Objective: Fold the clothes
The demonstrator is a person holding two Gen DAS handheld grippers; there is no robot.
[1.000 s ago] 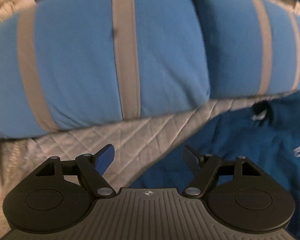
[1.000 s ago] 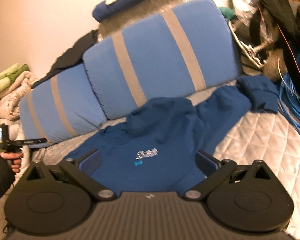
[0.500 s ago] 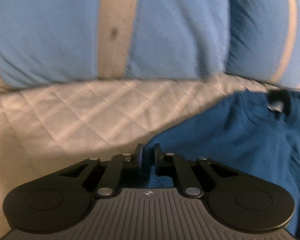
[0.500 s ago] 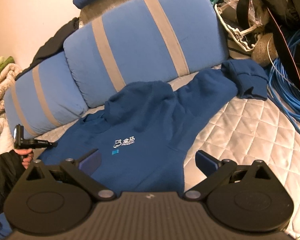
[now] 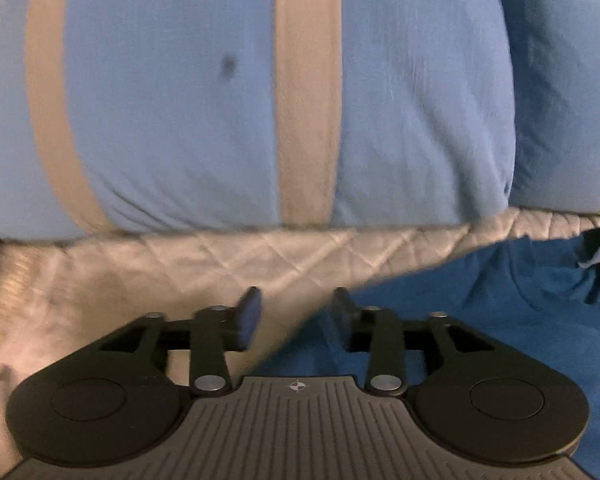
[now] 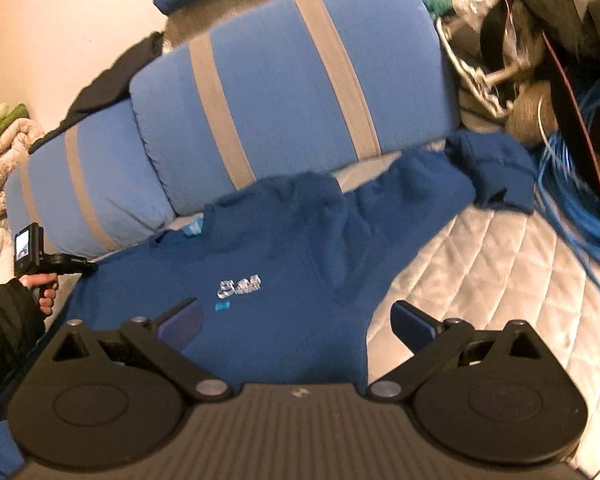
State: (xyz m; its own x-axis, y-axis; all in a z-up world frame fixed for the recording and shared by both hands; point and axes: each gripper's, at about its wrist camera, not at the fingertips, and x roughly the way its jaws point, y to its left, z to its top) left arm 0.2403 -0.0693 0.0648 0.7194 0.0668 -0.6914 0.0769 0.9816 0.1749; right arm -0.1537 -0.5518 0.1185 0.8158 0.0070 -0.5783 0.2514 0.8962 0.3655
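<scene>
Blue sweatshirt lies flat on your quilt — both your left gripper and right gripper hover released, grasping nothing.

bedroom corner with a quilted bed and striped blue pillows.

a pale quilted bedspread covers the bed, stitched in diamonds. two light blue pillows with grey stripes lie along its far edge, against a plain cream wall. a beige knitted blanket is heaped at the left. at the right, tangled blue cables and dark bags pile beside the bed. the light is warm and dim.
</scene>
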